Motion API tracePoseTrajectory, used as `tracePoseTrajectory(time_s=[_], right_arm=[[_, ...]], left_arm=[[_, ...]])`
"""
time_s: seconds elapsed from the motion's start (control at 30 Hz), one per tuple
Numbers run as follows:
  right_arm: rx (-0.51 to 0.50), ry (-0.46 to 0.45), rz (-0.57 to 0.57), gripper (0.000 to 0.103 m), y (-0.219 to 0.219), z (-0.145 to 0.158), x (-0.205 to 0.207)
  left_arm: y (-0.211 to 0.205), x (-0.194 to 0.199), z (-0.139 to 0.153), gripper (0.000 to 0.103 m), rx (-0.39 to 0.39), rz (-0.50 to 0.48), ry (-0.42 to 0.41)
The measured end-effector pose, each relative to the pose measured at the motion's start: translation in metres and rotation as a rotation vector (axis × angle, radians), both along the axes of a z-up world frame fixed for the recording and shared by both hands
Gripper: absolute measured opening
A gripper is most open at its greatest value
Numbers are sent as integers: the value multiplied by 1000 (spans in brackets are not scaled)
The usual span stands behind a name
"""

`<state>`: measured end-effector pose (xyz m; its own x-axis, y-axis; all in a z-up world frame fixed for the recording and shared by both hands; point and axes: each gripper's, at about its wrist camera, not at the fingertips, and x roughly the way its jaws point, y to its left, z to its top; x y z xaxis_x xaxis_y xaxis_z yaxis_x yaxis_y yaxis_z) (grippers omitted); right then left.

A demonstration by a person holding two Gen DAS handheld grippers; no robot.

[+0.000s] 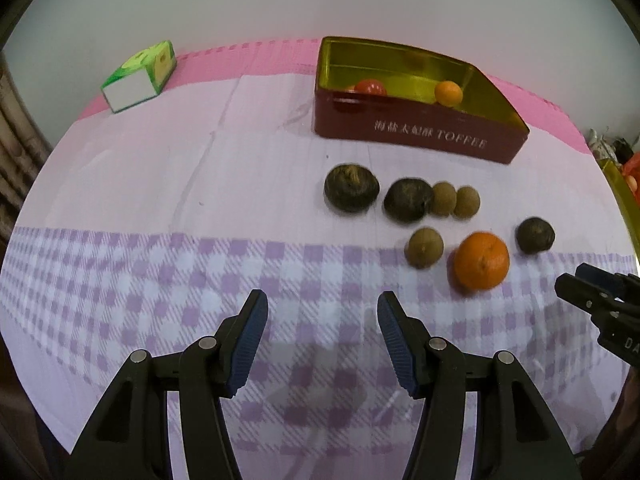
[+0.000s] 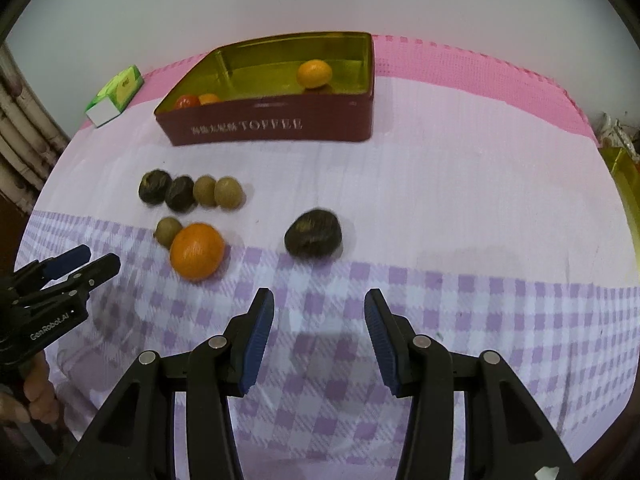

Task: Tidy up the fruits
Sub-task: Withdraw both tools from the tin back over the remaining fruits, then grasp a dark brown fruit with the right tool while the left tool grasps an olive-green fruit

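A dark red TOFFEE tin point(image 1: 432, 140) point(image 2: 280, 128) with a gold inside stands at the back and holds a small orange point(image 1: 448, 93) point(image 2: 314, 73) and a red fruit point(image 1: 370, 87) point(image 2: 187, 101). On the cloth in front lie a big orange point(image 1: 481, 261) point(image 2: 196, 251), three dark round fruits point(image 1: 351, 187) point(image 2: 313, 233) and three small brown fruits point(image 1: 423, 247) point(image 2: 228, 192). My left gripper point(image 1: 322, 336) point(image 2: 86, 260) is open and empty, left of the big orange. My right gripper point(image 2: 319, 336) point(image 1: 576, 280) is open and empty, just short of the lone dark fruit.
A green and white carton point(image 1: 140, 76) point(image 2: 114, 94) lies at the back left. The table has a lilac checked cloth point(image 1: 160, 280) over a pink mat point(image 2: 480, 68). A gold tin edge point(image 2: 624, 184) shows at the far right. A wall stands behind the table.
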<state>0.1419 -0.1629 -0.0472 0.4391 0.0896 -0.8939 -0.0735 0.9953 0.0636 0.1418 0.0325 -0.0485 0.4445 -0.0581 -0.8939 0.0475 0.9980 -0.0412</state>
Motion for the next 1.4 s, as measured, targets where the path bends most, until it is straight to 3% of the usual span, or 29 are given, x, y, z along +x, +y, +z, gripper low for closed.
tracePoseTrajectory(time_s=[0.43,1.2,1.4], right_arm=[[3,32,-3,45,0,-15,-2],[-84,15,39,45,18,-28,48],[-101,4,50,40,20,-28,53]], left_arm=[[-8,-4,-10,58,-4,-26,21],[-25,10,-22,58,6,-89,12],[-32,15,-23,58,6,-104,10]])
